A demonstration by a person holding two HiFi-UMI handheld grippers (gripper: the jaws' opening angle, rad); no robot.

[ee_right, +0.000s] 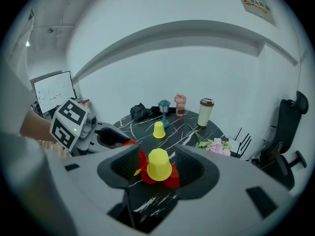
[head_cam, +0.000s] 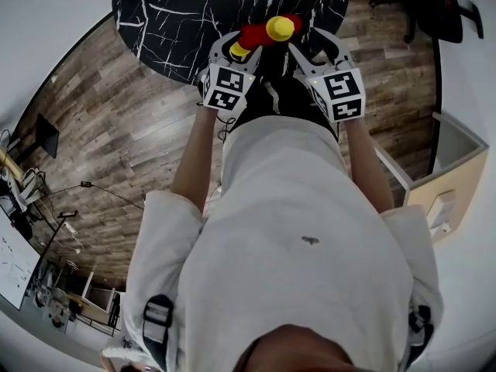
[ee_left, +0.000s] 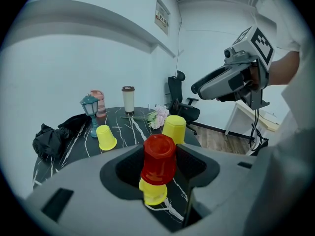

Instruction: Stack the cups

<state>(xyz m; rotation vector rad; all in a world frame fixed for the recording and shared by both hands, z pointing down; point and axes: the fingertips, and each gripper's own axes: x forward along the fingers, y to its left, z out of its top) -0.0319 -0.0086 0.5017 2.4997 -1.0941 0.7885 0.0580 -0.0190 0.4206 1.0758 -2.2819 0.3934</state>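
Jaws, left gripper point(ee_left: 160, 170): wide apart, empty; inverted red cup point(ee_left: 158, 157) dead ahead, framed between them
Jaws, right gripper point(ee_right: 158, 170): wide apart, empty; inverted yellow cup point(ee_right: 159, 164) dead ahead
Location: both cups side by side near tabletop point(ee_left: 123, 132) edge

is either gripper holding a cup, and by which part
Cannot be told. Left gripper: red cup between its wide jaws. Right gripper: yellow cup likewise. Pad contact isn't visible.
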